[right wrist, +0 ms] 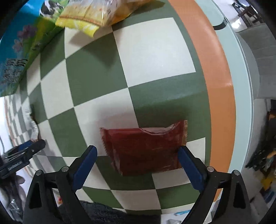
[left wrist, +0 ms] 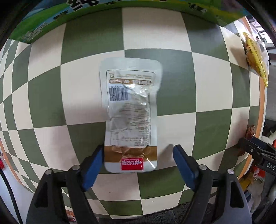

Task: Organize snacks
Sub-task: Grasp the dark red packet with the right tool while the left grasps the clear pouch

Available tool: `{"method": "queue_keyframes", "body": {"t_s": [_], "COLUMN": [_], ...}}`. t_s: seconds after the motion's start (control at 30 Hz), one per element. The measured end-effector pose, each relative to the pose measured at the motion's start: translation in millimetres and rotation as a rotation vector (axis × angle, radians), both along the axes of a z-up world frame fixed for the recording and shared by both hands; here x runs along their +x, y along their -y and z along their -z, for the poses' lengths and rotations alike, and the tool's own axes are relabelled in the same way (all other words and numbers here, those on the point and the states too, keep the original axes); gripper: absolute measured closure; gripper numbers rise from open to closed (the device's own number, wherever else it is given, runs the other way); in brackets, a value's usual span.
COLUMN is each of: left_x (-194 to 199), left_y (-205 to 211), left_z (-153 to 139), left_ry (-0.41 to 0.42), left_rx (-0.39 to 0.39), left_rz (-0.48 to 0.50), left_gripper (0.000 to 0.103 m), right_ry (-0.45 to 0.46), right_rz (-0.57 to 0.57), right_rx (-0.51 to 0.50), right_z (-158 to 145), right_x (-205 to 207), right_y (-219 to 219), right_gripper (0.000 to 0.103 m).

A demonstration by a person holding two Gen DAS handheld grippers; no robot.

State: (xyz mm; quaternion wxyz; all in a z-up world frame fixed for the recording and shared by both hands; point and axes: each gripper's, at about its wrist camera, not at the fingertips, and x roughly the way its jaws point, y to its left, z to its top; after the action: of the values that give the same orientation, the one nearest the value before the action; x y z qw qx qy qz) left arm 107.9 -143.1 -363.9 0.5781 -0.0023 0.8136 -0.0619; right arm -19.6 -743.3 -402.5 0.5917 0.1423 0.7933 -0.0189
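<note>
Our left gripper [left wrist: 138, 155] hung wide apart over the white pouch [left wrist: 131, 113], flat on the checkered table [left wrist: 189, 69] w/ its near end btwn the pads. Our right gripper [right wrist: 138, 156] gaped too, straddling the red packet [right wrist: 146, 148]. Yellow bag [right wrist: 96, 15] lay far side, by the green box [right wrist: 22, 56].

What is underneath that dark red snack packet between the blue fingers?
The red packet lies flat on the green-and-cream checkered tablecloth, straddling several squares, between the open right gripper. Whatever lies directly beneath it is covered; nothing sticks out around its edges.
</note>
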Motion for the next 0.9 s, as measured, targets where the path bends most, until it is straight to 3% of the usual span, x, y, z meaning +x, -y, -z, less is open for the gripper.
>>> {"method": "queue_keyframes", "body": {"t_s": [0.13, 0.27, 0.43, 0.53, 0.7, 0.8, 0.9], "left_x": [-8, -24, -28, -24, -12, -1, 40], "left_y": [15, 4, -18, -28, -15, 5, 20], "left_z": [-8, -36, -9, -18, -49, -43, -15], "left_ry": [0.034, 0.057, -0.008, 0.013, 0.063, 0.07, 0.026], "left_rx": [0.033, 0.011, 0.059, 0.011, -0.078, -0.06, -0.037], "left_rz": [-0.002, -0.019, -0.059, -0.12, -0.109, -0.052, -0.014], "left_gripper": [0.023, 0.023, 0.023, 0.023, 0.023, 0.023, 0.023], "right_ry": [-0.028, -0.043, -0.056, -0.063, -0.063, -0.063, -0.062], "right_rz": [-0.055, -0.056, -0.045, -0.058, -0.044, -0.038, -0.041], "right_rx": [-0.066, -0.047, -0.056, -0.068, -0.053, -0.05, -0.053], "right_z": [4, 4, 3, 3, 2, 3, 12], "right_x": [5, 5, 4, 1, 0, 1, 3], "right_y": [-9, -15, -10, 3, -1, -10, -10], "right_gripper": [0.005, 0.005, 0.005, 0.005, 0.005, 0.005, 0.005]}}
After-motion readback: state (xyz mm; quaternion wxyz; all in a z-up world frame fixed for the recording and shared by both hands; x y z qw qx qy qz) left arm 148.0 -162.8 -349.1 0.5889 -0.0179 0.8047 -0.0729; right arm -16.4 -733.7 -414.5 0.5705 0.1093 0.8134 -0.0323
